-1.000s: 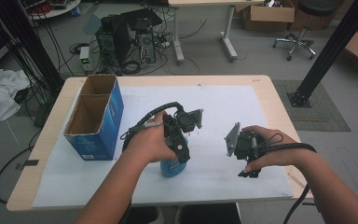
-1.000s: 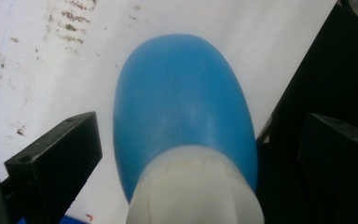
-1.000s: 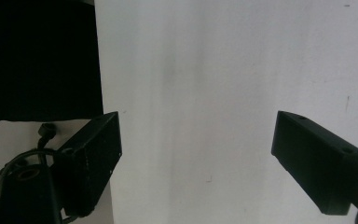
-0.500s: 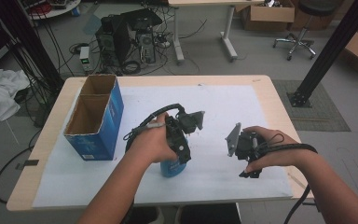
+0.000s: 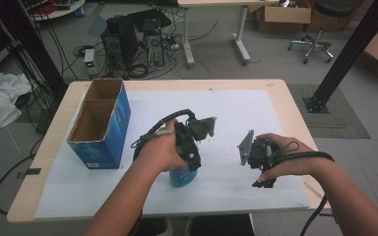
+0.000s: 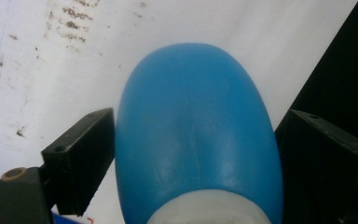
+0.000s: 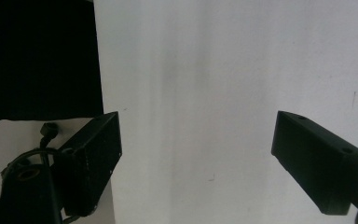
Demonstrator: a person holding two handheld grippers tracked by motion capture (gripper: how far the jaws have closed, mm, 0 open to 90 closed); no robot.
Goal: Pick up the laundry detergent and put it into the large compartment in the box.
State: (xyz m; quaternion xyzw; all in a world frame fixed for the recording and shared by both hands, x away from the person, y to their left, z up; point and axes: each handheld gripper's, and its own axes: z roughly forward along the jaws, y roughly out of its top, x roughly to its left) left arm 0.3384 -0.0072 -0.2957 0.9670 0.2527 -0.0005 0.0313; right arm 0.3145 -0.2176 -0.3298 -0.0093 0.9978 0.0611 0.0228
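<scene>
A blue plastic bottle with a white neck lies on the white sheet near the table's front edge. My left gripper points down at it from above. In the left gripper view the bottle sits between the two black jaws, and both pads touch its sides. These jaws have just been closing on it. My right gripper hovers to the right of the bottle, apart from it. In the right gripper view its jaws stand wide open over bare white sheet.
An open-topped blue cardboard box with two compartments stands at the table's left. The white sheet covers most of the wooden table. Cables trail from both grippers. Computers and wires lie on the floor beyond the table.
</scene>
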